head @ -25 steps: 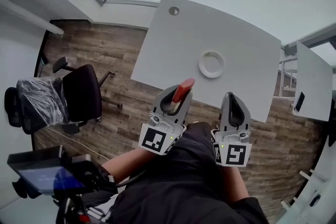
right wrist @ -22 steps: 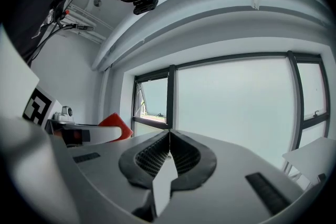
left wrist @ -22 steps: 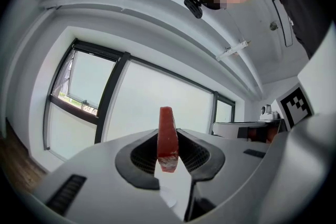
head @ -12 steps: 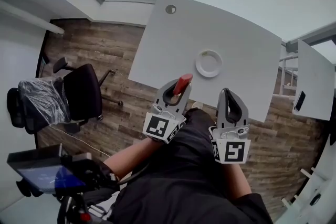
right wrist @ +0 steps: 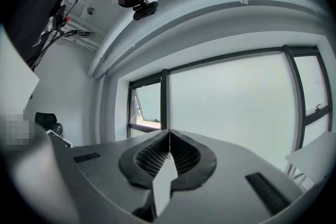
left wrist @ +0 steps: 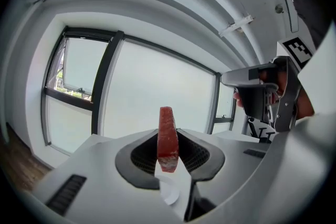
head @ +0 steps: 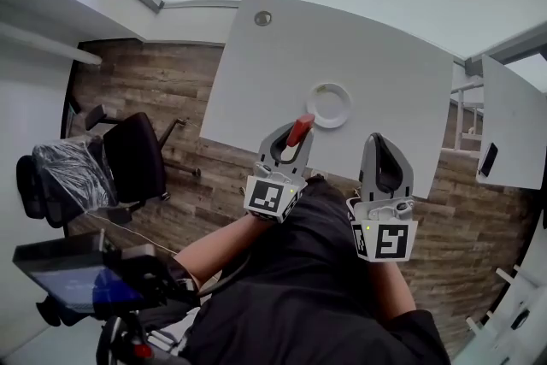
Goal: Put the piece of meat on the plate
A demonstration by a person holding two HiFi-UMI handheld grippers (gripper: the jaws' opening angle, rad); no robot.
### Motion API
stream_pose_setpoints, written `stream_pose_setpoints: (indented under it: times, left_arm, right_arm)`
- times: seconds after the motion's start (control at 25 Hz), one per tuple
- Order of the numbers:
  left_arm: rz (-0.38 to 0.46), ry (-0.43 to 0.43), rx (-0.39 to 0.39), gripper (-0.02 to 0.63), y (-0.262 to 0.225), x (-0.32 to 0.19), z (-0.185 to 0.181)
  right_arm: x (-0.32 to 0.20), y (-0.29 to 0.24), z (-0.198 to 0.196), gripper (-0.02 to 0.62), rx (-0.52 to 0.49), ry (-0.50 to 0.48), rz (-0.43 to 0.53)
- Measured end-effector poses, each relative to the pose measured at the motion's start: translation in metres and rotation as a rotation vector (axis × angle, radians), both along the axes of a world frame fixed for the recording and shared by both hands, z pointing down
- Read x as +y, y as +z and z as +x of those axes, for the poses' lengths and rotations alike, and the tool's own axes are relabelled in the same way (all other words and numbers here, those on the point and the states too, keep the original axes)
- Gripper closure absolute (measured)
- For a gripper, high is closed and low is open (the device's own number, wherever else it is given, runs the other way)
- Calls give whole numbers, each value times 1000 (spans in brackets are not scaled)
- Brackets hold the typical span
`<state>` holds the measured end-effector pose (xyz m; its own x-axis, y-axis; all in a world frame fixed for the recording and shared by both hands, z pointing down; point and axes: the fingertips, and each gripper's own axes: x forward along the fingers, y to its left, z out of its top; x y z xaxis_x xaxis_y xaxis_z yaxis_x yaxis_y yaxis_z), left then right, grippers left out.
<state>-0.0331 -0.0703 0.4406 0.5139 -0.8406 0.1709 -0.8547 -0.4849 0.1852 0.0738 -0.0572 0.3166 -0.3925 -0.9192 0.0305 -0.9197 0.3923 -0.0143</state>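
My left gripper (head: 296, 135) is shut on a red piece of meat (head: 299, 130), which sticks out past the jaw tips just short of the white plate (head: 330, 105) on the white table (head: 282, 64). In the left gripper view the piece of meat (left wrist: 167, 138) stands upright, pinched between the pads of my left gripper (left wrist: 169, 152), and a sliver of the plate (left wrist: 169, 195) shows below it. My right gripper (head: 379, 143) hovers over the table's near edge, right of the plate, with its jaws pressed together and nothing in them. The right gripper (right wrist: 168, 153) looks level toward the windows.
A black office chair (head: 128, 158) stands on the wooden floor left of the table. A second white table (head: 508, 124) with a dark device on it is at the right. A tripod with a screen (head: 77, 282) stands at the lower left. The other gripper (left wrist: 268, 89) appears in the left gripper view.
Both grippers have moved forward over the table's near edge. The meat in the left gripper has come down close to the plate.
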Motion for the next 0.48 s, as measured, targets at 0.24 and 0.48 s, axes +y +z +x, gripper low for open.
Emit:
stream_pose_setpoints:
  times: [0.24, 0.48]
  left_arm:
    - [-39, -11, -45, 511, 25, -19, 17]
    - [-92, 22, -79, 511, 55, -31, 36]
  right_arm:
    - [-10, 10, 16, 589, -3, -17, -9]
    - [-15, 11, 27, 589, -9, -22, -8]
